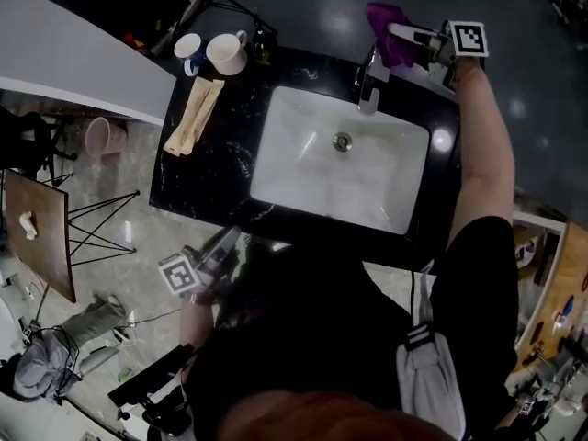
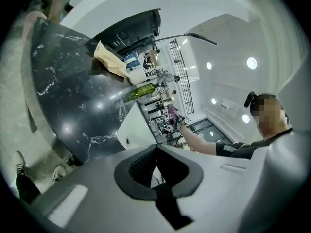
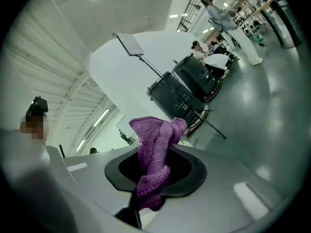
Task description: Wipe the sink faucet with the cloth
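The chrome faucet [image 1: 369,83] stands at the far rim of the white sink [image 1: 303,145]. My right gripper [image 1: 401,39] is shut on a purple knitted cloth [image 1: 390,31], held just above and behind the faucet's top. In the right gripper view the cloth [image 3: 155,158] bunches up between the jaws and hangs over them, with the faucet out of sight. My left gripper [image 1: 223,243] hovers at the near edge of the counter, shut with nothing in it. In the left gripper view its jaws [image 2: 156,171] meet, and the far cloth [image 2: 172,113] shows small.
The black marble counter [image 1: 225,159] holds two cups [image 1: 227,52] and a folded beige cloth [image 1: 194,115] at its left. A green bottle [image 2: 140,91] stands by the cups. A wooden stool [image 1: 41,230] and a shoe [image 1: 96,318] lie left of the counter.
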